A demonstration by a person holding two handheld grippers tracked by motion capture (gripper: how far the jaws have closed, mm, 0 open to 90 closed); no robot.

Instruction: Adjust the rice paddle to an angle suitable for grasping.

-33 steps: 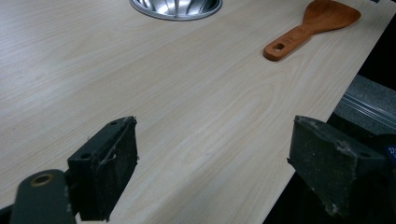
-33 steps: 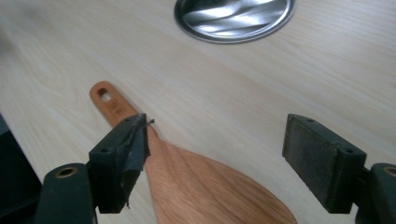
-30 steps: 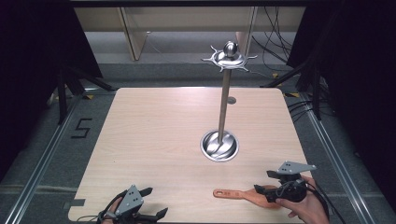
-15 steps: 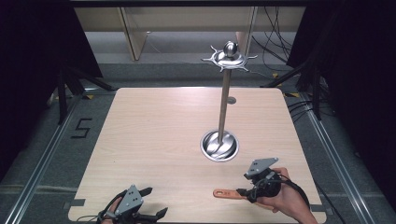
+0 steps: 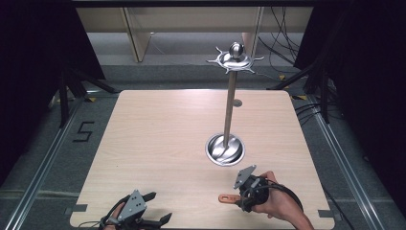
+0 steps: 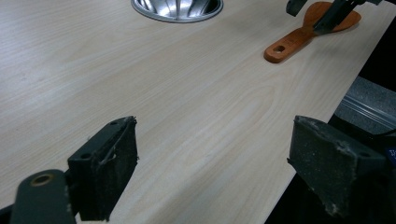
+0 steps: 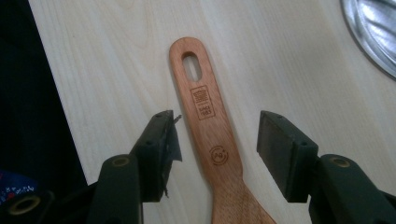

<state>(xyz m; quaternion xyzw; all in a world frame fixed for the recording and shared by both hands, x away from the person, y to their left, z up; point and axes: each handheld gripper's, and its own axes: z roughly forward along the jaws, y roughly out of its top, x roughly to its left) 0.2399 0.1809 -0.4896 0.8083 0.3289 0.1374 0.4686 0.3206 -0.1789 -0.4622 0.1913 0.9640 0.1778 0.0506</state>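
Pale table [image 5: 158,143]: steel stand [image 5: 226,148] beyond wooden spatula [image 7: 212,140].

The light wooden tabletop [image 5: 158,143] carried a steel stand's round base [image 5: 225,149] right of centre and a wooden spatula [image 5: 228,198] near its front edge.

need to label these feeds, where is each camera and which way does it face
High view: above the person's side, looking forward and down on the table and metal stand; both hands enter at the bottom.
Left gripper view: rides the left claw, looking low across the table; its open jaws show.
Right gripper view: rides the right claw, looking down; open jaws straddle the wooden spatula.
Shared: both gripper views show the spatula and the stand's base.
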